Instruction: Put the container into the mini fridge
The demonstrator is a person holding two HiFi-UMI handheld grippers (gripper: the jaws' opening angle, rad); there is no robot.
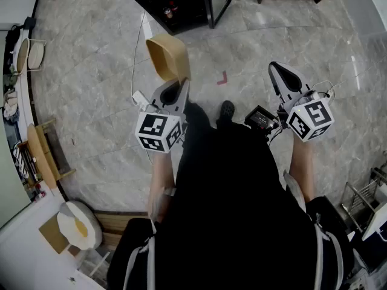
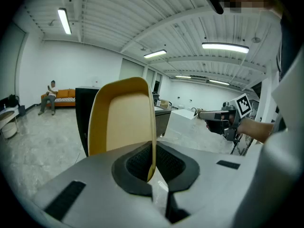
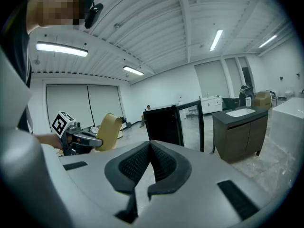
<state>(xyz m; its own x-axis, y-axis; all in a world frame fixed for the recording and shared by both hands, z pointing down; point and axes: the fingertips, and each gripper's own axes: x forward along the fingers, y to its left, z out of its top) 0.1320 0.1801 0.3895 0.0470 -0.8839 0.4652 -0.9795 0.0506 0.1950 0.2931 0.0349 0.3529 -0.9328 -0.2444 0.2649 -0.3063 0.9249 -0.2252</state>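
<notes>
A tan, open-topped container (image 1: 168, 56) hangs tilted in front of me, and my left gripper (image 1: 175, 84) is shut on its thin rim. In the left gripper view the container (image 2: 126, 118) fills the middle, its edge pinched between the dark pads of the left gripper (image 2: 153, 167). My right gripper (image 1: 279, 70) is held out at the right, shut with nothing in it; its pads meet in the right gripper view (image 3: 150, 151). The black mini fridge (image 3: 164, 125) stands ahead with its glass door (image 3: 191, 122) swung open; it also shows at the head view's top (image 1: 181, 8).
A dark cabinet with a sink (image 3: 240, 132) stands right of the fridge. A white counter (image 2: 185, 122) lies beyond. A person sits on an orange sofa (image 2: 59, 96) far left. A wooden rack (image 1: 42, 156) lines the left wall. A red mark (image 1: 222, 77) is on the marble floor.
</notes>
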